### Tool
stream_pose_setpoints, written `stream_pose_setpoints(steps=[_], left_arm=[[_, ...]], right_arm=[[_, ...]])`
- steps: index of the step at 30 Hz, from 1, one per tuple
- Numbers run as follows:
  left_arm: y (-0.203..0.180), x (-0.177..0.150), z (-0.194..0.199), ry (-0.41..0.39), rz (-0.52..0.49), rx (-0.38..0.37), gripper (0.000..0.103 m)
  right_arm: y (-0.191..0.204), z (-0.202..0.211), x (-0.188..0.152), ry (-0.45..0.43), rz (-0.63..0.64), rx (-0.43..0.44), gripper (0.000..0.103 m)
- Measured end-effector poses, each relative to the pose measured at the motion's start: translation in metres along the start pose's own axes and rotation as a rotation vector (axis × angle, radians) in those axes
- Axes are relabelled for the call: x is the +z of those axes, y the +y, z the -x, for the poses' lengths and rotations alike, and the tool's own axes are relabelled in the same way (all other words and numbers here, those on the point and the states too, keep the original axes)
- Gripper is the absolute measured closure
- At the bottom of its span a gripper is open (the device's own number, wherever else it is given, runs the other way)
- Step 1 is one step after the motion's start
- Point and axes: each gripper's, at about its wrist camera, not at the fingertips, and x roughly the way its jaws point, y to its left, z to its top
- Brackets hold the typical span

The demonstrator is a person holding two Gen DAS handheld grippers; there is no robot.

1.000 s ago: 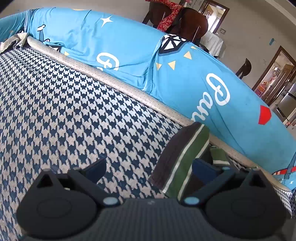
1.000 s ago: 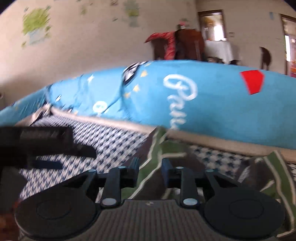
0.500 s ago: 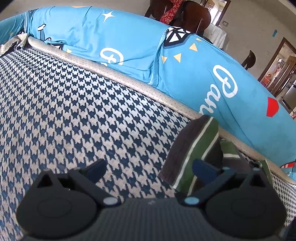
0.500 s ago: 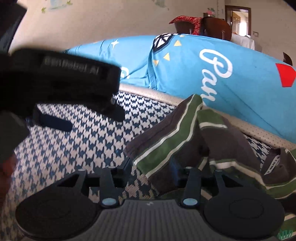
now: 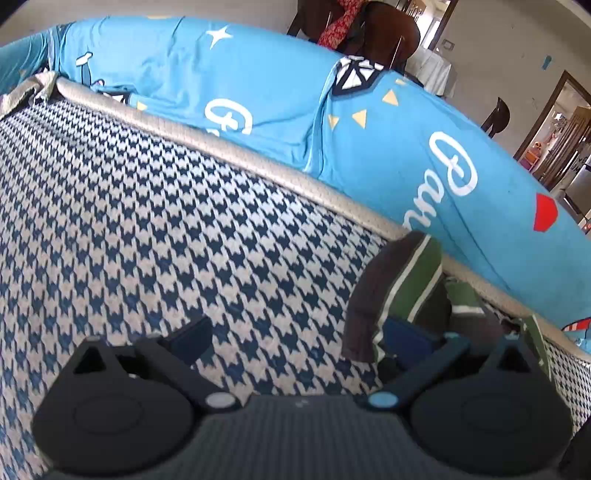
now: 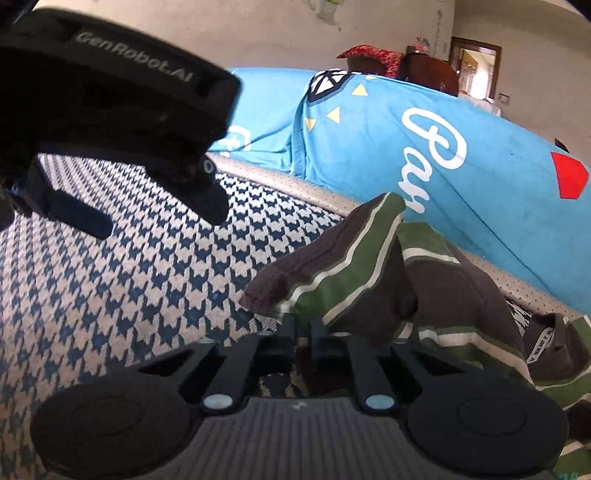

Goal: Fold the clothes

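Above houndstooth cover point(image 5: 155, 221): right claw point(image 6: 303, 326) pinches striped garment point(image 6: 354, 280); left claw point(image 5: 295, 336) agape.

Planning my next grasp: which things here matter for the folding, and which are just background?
Job: striped shirt, right gripper shut on it, left gripper open, houndstooth mat.
Background: blue sofa cover, wooden chairs, doorway.

The striped garment point(image 6: 369, 280) runs off the right edge; right gripper point(image 6: 301, 325) fingertips buried in its fold
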Motion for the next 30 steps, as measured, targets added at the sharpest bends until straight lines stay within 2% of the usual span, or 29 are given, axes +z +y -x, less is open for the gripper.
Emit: stream_pose_setpoints(steps=[4, 9, 12, 14, 16, 19, 23, 27, 30], left_arm=[[0.007, 0.016, 0.019, -0.071, -0.001, 0.029, 0.0], [0.024, 0.033, 0.046, -0.163, 0.01, 0.08, 0.0], [0.035, 0.038, 0.056, -0.191, 0.012, 0.111, 0.0], [0.041, 0.041, 0.061, -0.201, 0.014, 0.126, 0.0], [0.043, 0.041, 0.061, -0.191, 0.02, 0.117, 0.0], [0.039, 0.039, 0.059, -0.177, 0.013, 0.097, 0.0], [0.025, 0.033, 0.052, -0.139, -0.001, 0.048, 0.0], [0.003, 0.026, 0.044, -0.102, -0.041, 0.008, 0.0], [-0.013, 0.02, 0.039, -0.08, -0.064, -0.023, 0.0]], right_arm=[[0.006, 0.018, 0.011, -0.07, -0.06, 0.097, 0.097], [0.029, 0.038, 0.027, -0.122, -0.119, 0.292, 0.097], [0.046, 0.047, 0.028, -0.118, -0.087, 0.431, 0.097], [0.054, 0.051, 0.028, -0.113, -0.07, 0.482, 0.096], [0.057, 0.054, 0.031, -0.102, -0.066, 0.496, 0.094], [0.059, 0.059, 0.035, -0.091, -0.035, 0.411, 0.092], [0.03, 0.066, 0.03, -0.082, -0.094, 0.281, 0.091], [-0.017, 0.072, 0.022, -0.058, -0.155, 0.11, 0.089], [-0.051, 0.083, 0.019, -0.062, -0.198, 0.011, 0.084]])
